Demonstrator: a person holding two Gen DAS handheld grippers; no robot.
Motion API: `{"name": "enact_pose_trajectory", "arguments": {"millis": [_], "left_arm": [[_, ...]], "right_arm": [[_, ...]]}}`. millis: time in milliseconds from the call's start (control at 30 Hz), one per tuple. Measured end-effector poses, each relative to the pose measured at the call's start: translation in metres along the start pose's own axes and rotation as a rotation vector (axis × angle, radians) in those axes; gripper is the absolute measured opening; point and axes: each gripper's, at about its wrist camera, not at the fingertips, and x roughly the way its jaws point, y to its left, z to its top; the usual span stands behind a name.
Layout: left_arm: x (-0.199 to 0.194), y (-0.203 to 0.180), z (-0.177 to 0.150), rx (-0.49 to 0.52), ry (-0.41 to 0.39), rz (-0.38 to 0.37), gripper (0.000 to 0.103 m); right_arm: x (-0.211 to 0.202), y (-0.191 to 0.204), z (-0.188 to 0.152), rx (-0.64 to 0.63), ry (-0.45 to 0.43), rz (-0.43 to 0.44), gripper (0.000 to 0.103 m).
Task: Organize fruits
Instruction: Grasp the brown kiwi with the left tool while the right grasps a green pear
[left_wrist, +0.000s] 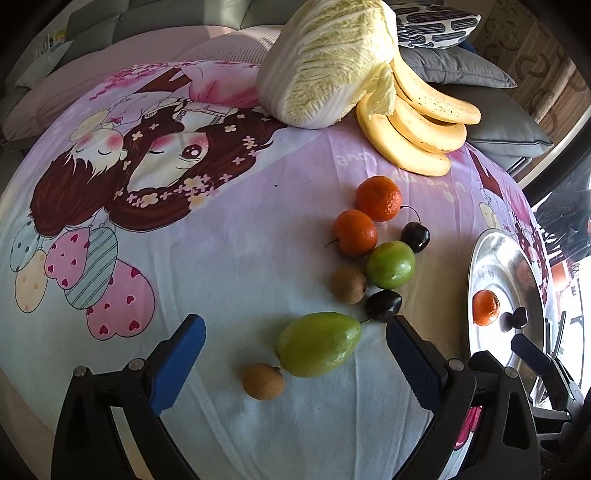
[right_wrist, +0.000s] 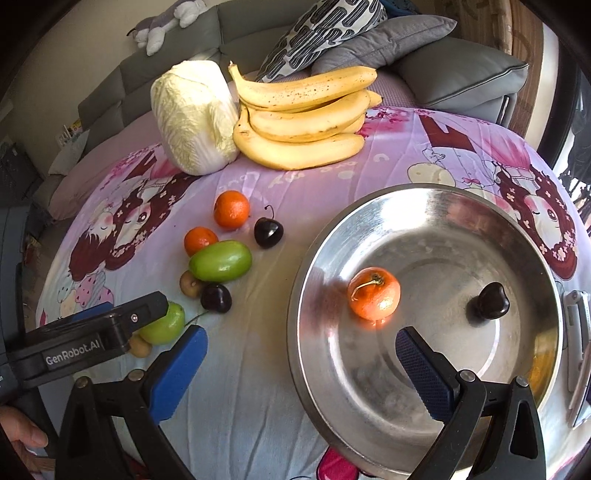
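Grippers both spread wide and empty, left gripper (left_wrist: 295, 354) hung over a green fruit (left_wrist: 318, 344), right gripper (right_wrist: 301, 363) held over the bowl (right_wrist: 332, 387), one tangerine (right_wrist: 373, 293) and one cherry (right_wrist: 488, 303) seen inside, loose fruits (right_wrist: 221, 260) left on the cloth (right_wrist: 258, 406), bananas (right_wrist: 303, 122) and cabbage (right_wrist: 192, 118) set farthest.

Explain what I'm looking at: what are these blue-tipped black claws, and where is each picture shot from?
They are two hand-held grippers with a camera on each. The left gripper, open and empty, frames an oblong green fruit and a small round brown fruit on the cartoon-print cloth. The right gripper, also open and empty, hovers at the round steel plate, which holds an orange tangerine and a dark cherry. More fruit, yellow bananas and a pale cabbage lie beyond.
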Motion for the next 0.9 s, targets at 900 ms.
{"name": "enact_pose_trajectory", "arguments": {"millis": [900], "left_arm": [[-0.002, 0.039, -0.012, -0.058, 0.154, -0.072, 0.073]], "right_arm": [[0.029, 0.072, 0.045, 0.009, 0.293, 0.151, 0.086]]}}
